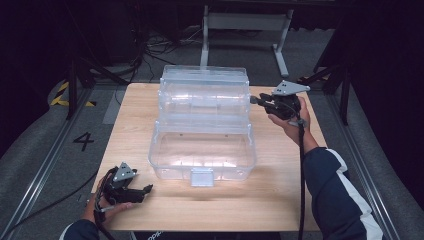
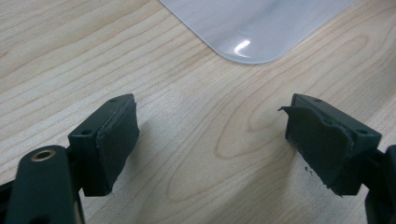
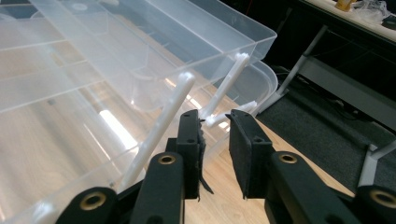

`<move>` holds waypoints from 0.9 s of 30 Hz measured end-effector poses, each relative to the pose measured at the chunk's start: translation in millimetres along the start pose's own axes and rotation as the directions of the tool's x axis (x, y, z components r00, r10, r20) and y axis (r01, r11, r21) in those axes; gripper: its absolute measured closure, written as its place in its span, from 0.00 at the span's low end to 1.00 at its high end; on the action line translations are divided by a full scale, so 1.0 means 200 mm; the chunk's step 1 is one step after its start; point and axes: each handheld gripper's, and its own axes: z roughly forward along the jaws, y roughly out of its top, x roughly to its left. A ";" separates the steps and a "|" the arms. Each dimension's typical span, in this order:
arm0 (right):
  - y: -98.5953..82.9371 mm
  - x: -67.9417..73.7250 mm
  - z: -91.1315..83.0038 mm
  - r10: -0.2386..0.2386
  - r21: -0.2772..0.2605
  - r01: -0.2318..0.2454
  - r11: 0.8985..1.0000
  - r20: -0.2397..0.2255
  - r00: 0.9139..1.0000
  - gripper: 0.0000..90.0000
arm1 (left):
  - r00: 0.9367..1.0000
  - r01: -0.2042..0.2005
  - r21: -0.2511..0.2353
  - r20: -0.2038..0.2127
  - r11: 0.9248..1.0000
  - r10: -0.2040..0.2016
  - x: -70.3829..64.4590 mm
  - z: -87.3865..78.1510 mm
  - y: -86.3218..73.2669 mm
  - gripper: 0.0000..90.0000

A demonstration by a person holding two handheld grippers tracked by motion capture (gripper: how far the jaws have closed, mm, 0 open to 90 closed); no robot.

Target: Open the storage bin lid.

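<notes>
Jaws on the right hand-held gripper (image 1: 256, 100) stand narrowly apart with nothing between them, their tips just beside the right end of the clear plastic organizer box (image 1: 202, 150), near the white hinge arms (image 3: 161, 126) that carry its raised upper tray (image 1: 204, 82). The box stands open in the middle of the tabletop (image 1: 280, 190), tiers stepped up toward the far edge, a small latch (image 1: 202, 176) hanging at its front wall. The left hand-held gripper (image 1: 146, 190) is low over the near left corner of the tabletop (well apart from the box), jaws spread wide over bare wood, with only a rounded corner of the box ahead of it in its own view.
</notes>
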 end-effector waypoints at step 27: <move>-0.20 0.08 -0.20 -0.006 0.060 0.008 0.998 -0.022 1.000 0.56 | 1.000 0.003 0.001 -0.001 1.000 -0.003 0.00 0.00 0.00 0.19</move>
